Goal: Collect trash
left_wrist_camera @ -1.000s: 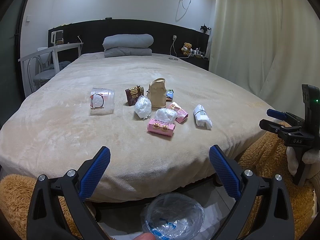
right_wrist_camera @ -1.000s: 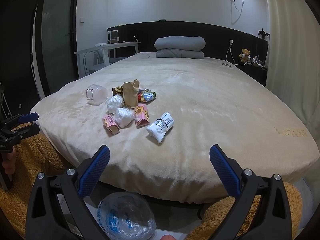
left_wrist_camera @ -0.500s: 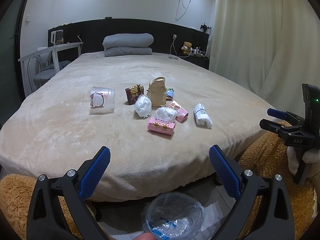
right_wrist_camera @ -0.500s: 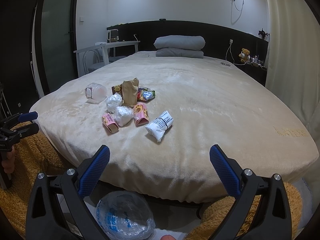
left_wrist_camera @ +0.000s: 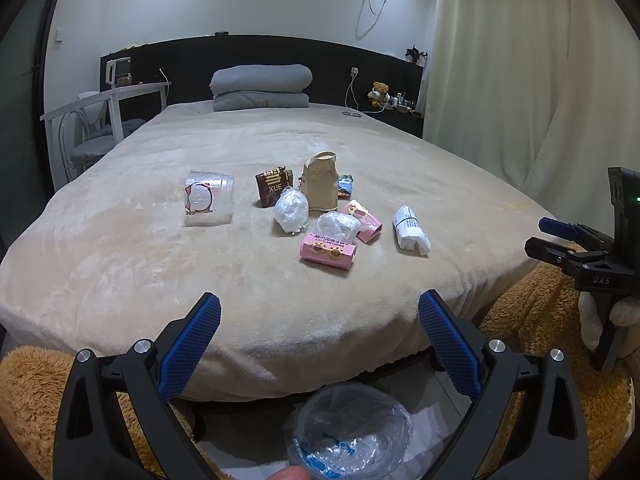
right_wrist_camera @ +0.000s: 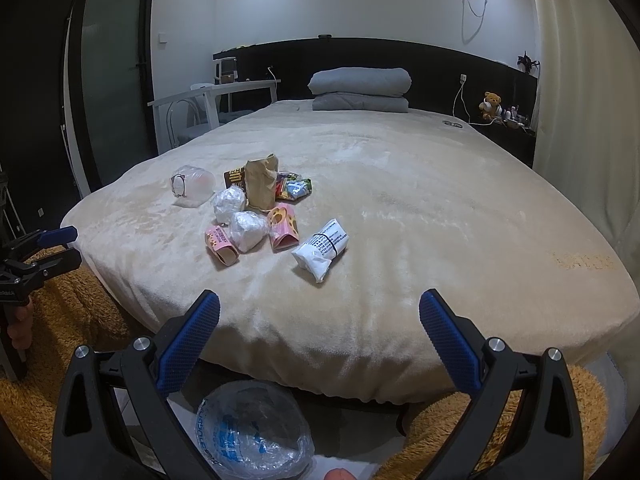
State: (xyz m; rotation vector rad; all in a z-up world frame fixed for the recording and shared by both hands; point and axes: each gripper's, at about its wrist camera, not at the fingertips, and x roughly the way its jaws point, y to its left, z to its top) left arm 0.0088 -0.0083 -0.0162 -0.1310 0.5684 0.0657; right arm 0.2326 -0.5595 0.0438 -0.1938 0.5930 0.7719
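While wide apart, both grippers (left_wrist_camera: 320, 320) (right_wrist_camera: 320, 318) short of bed edge (left_wrist_camera: 304, 368).

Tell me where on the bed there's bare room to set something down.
Bare blanket lies right of the white wrapped packet, up toward the grey pillows, and between the pile and the near edge. It is crowded around the brown paper bag, out to the clear cup.

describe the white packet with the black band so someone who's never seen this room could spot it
On the beige bed, a cluster of trash lies toward the near left part. The white packet lies at that cluster's right edge, slightly apart, just right of a pink box. Unlike the two crumpled white wads nearby, it is oblong, printed with text and cinched by a thin black band.
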